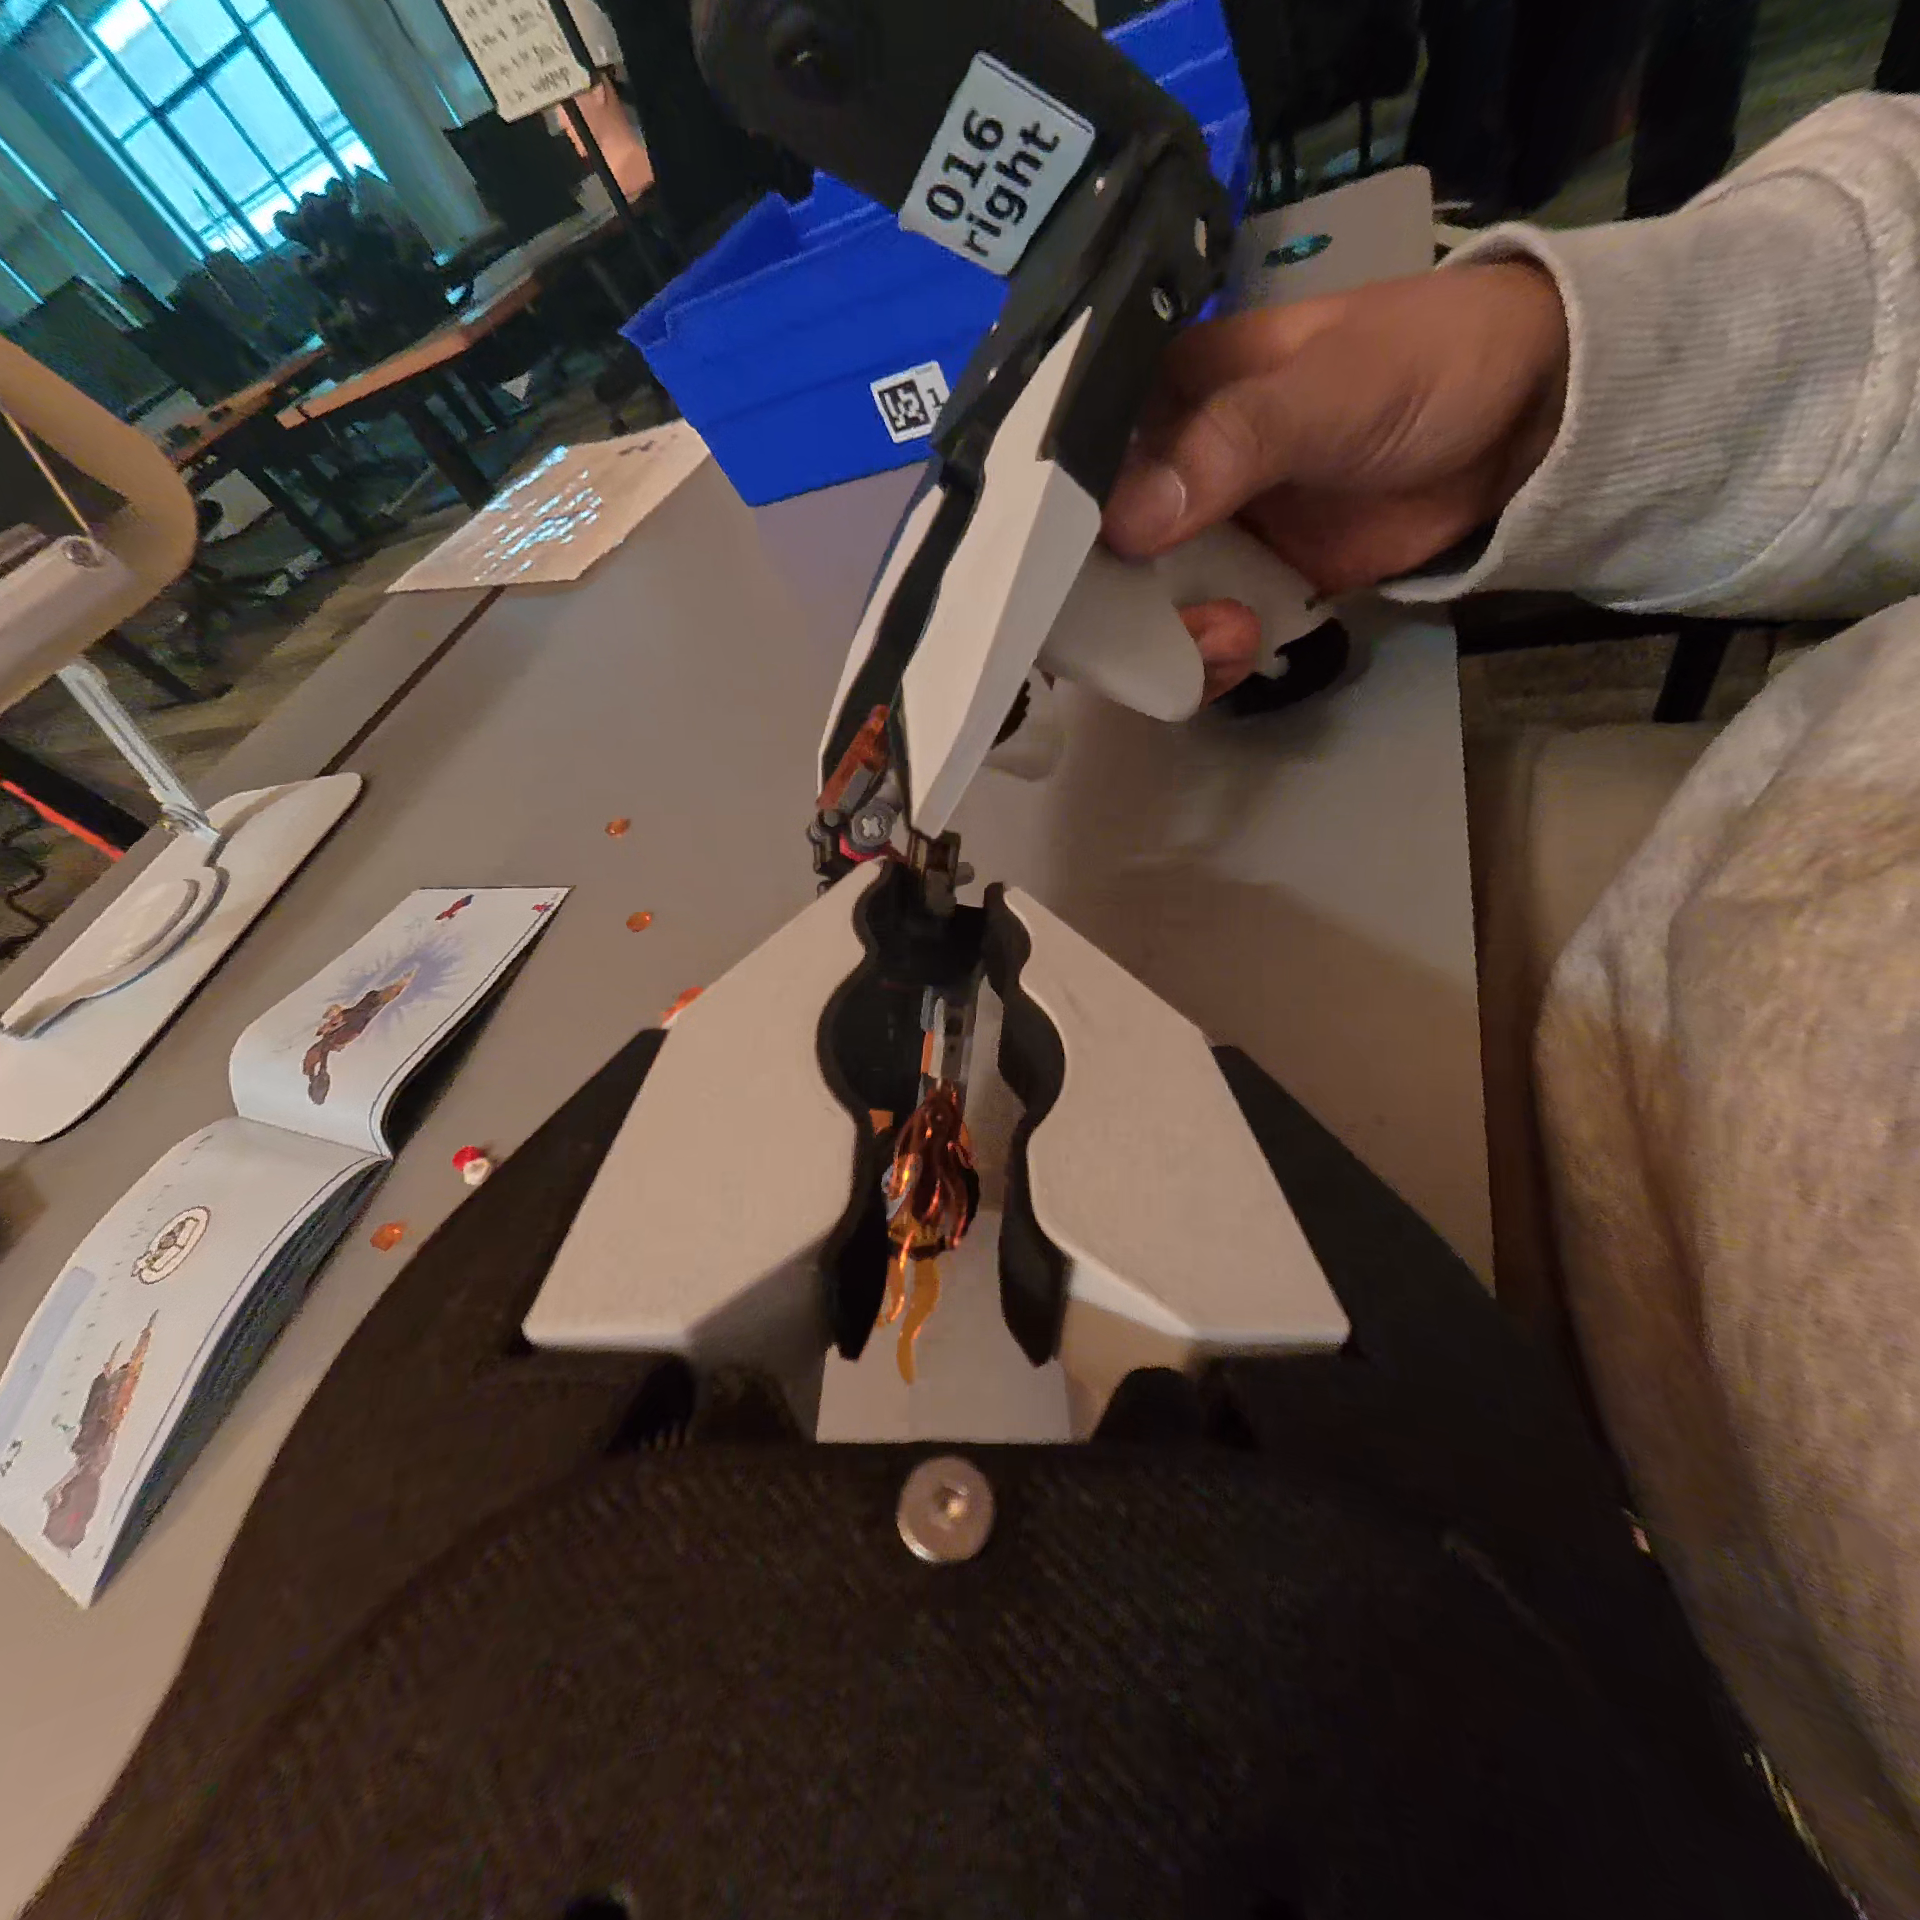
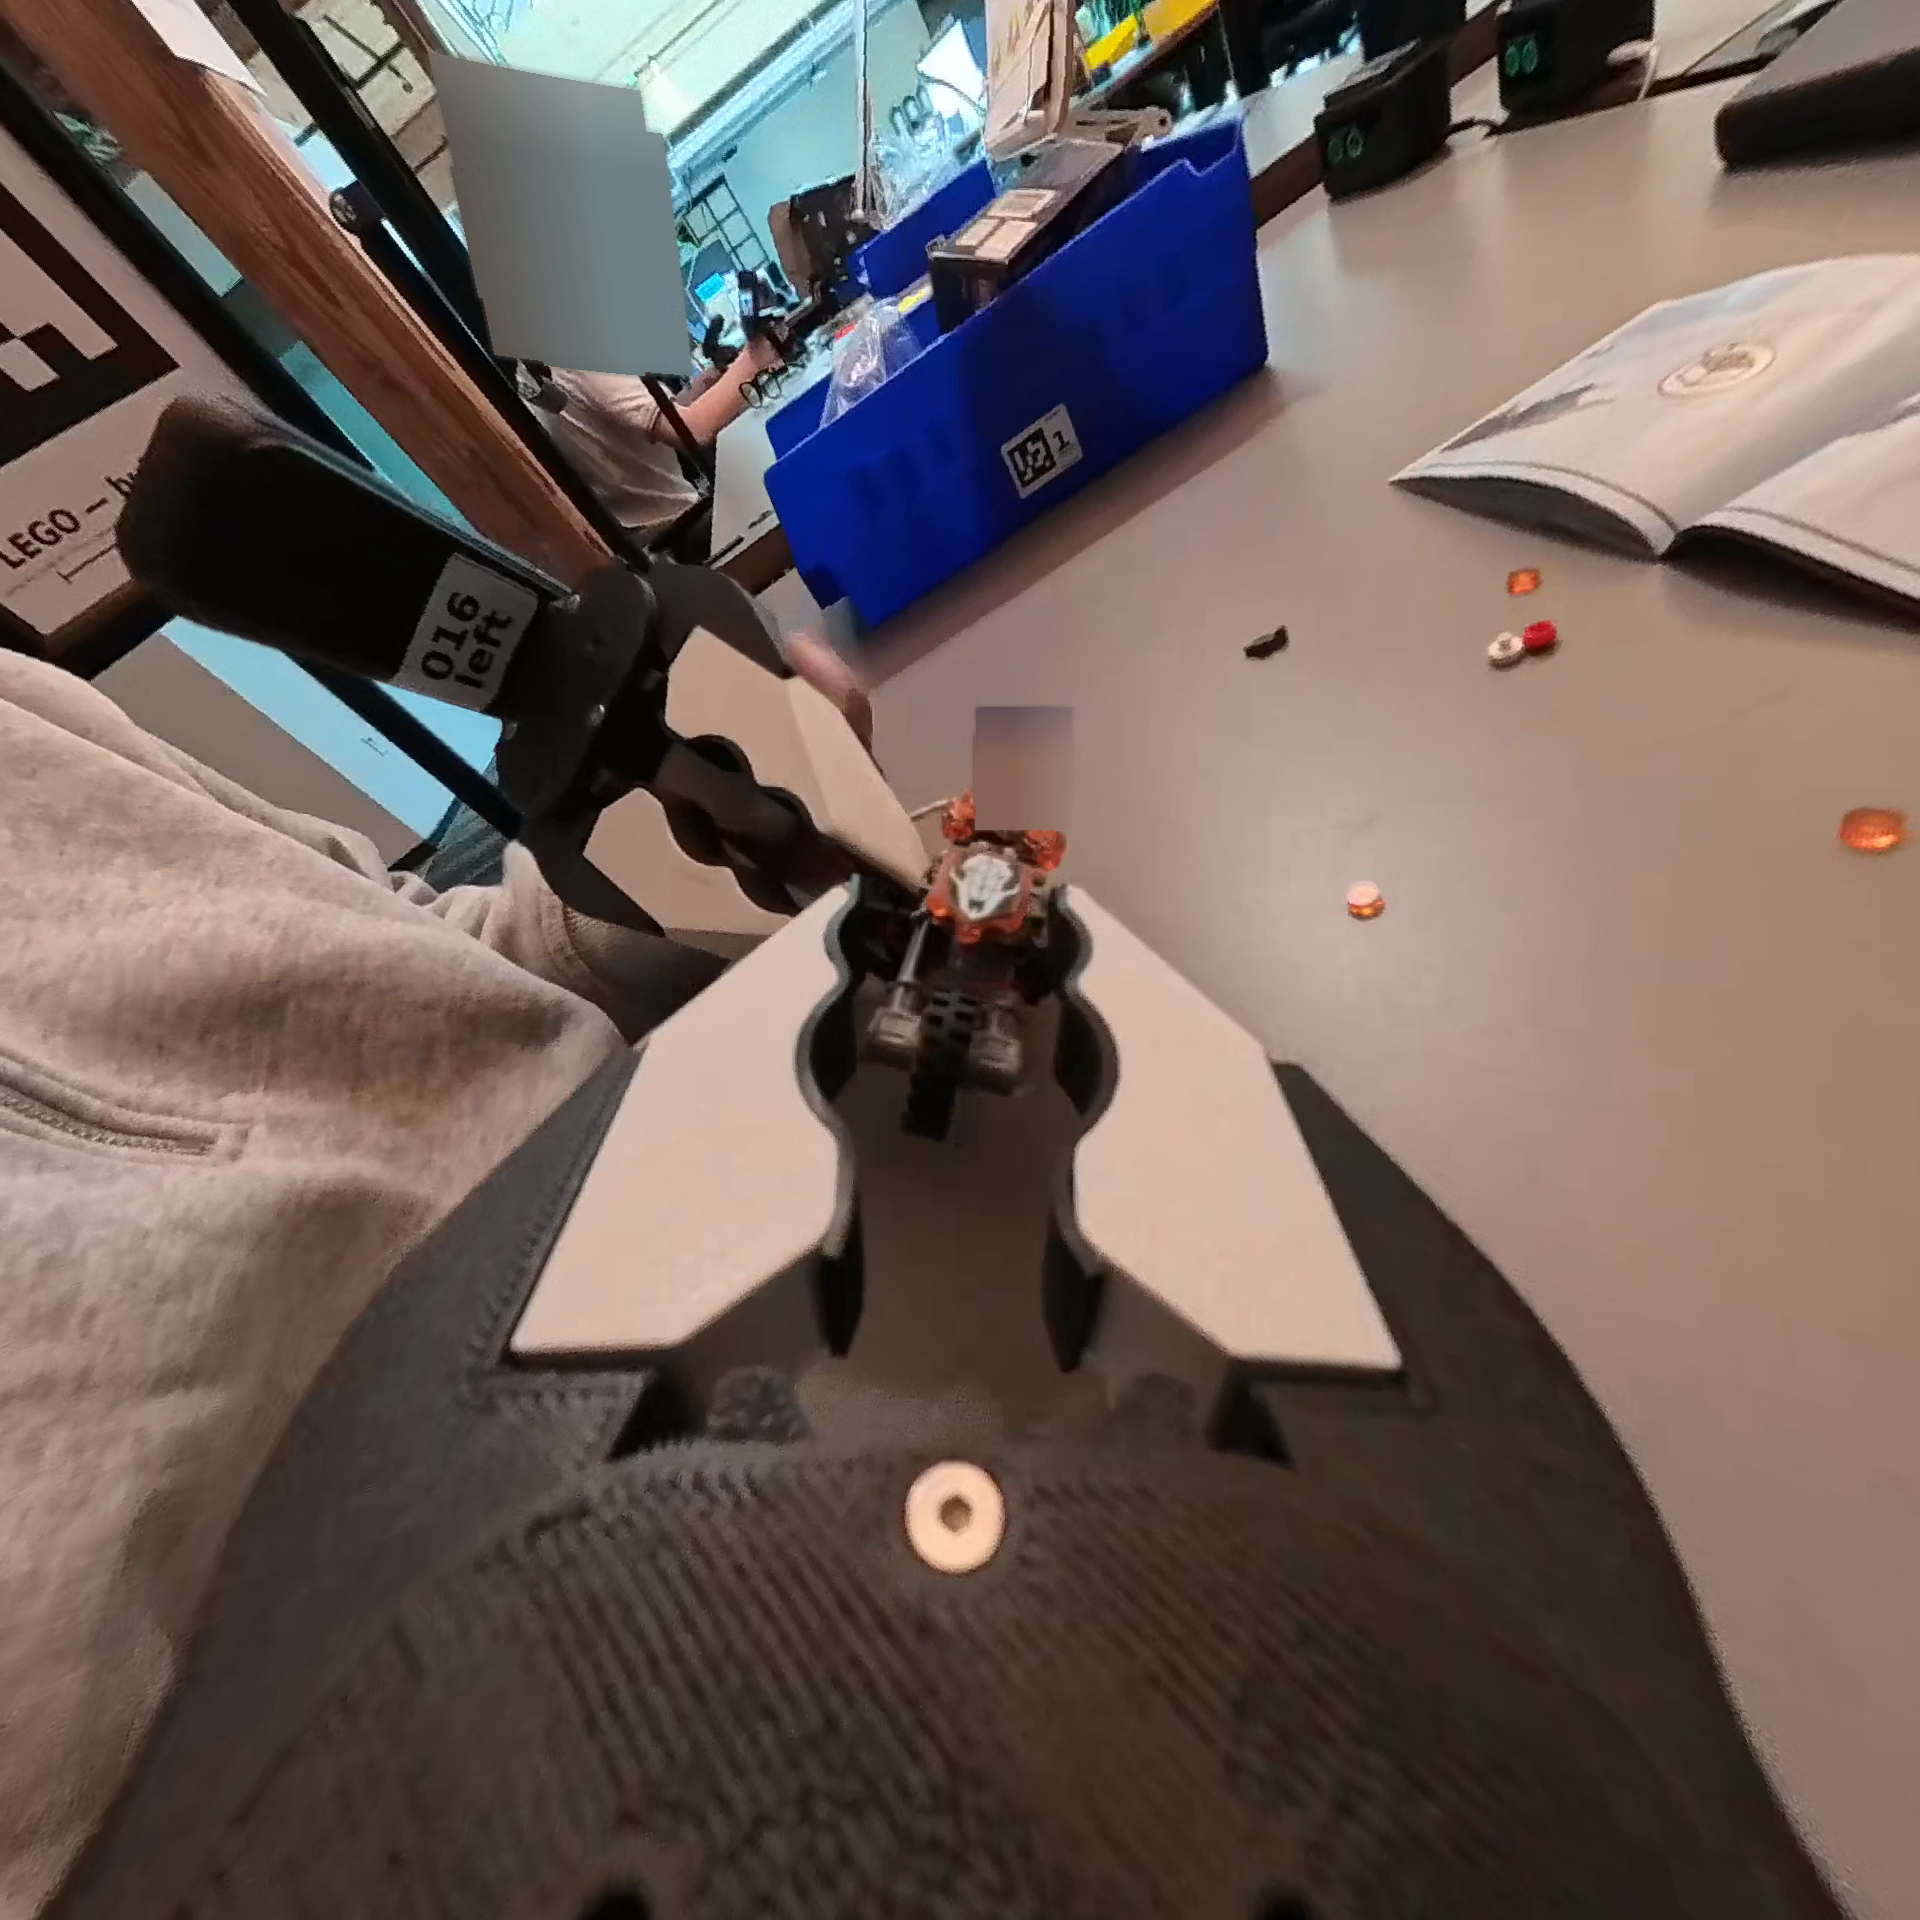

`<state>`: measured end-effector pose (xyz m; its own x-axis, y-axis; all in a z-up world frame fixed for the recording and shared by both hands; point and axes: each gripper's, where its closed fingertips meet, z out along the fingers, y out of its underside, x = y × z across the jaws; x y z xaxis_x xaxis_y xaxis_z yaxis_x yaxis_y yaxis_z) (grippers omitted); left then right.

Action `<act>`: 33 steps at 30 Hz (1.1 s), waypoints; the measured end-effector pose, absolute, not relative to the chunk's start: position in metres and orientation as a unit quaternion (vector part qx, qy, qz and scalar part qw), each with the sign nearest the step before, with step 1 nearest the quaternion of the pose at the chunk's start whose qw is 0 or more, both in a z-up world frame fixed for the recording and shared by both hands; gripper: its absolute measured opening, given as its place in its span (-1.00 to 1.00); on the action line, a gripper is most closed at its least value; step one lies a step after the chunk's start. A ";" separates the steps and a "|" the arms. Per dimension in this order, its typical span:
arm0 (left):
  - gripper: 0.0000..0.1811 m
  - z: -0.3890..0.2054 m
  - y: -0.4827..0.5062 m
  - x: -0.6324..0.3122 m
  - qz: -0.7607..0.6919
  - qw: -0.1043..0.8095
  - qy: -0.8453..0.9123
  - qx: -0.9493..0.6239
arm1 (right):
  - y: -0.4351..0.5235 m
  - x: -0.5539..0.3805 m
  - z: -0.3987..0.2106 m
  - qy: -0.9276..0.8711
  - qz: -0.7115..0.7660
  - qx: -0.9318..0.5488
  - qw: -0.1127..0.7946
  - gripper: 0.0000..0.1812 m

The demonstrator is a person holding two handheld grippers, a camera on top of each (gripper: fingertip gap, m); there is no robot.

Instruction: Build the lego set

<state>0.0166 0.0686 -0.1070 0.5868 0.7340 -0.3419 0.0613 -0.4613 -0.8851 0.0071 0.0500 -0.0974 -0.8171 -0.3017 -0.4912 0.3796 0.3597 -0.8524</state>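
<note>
A small black, grey and orange lego model (image 1: 940, 1039) with a clear orange flame piece (image 1: 930, 1184) is held above the grey table (image 1: 644, 707) by both grippers. My left gripper (image 1: 935, 894) is shut on its lower part. My right gripper (image 1: 883, 821) comes down from above, and its white fingers are shut on the model's upper end with an orange piece and a grey pin. In the right wrist view, my right gripper (image 2: 956, 899) grips the model (image 2: 982, 904), whose orange plate faces the camera. The left gripper (image 2: 899, 857) reaches it from the left.
An open instruction booklet (image 1: 312, 1091) (image 2: 1714, 436) lies on the table. Loose orange studs (image 1: 639, 921) (image 2: 1872, 829), a red and white stud pair (image 2: 1522, 642) and a black piece (image 2: 1265, 642) are scattered about. A blue bin (image 1: 790, 343) (image 2: 1039, 343) stands behind. A white lamp base (image 1: 156, 904) stands at the left. My left and right fingertips are right by each other.
</note>
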 end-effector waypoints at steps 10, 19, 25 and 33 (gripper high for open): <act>-0.58 -0.102 0.068 0.018 0.343 0.491 -0.279 -0.751 | 0.063 -0.002 -0.133 0.846 -0.486 -0.004 0.218 -0.76; -0.15 -0.130 0.053 0.009 0.257 0.447 -0.365 -0.775 | 0.066 -0.007 -0.143 0.868 -0.472 -0.038 0.149 -0.77; -0.19 -0.146 0.051 0.007 0.229 0.412 -0.395 -0.789 | 0.067 -0.006 -0.142 0.867 -0.478 -0.067 0.123 -0.77; -0.27 -0.157 0.052 0.008 0.185 0.398 -0.426 -0.791 | 0.069 -0.002 -0.141 0.863 -0.487 -0.115 0.071 -0.77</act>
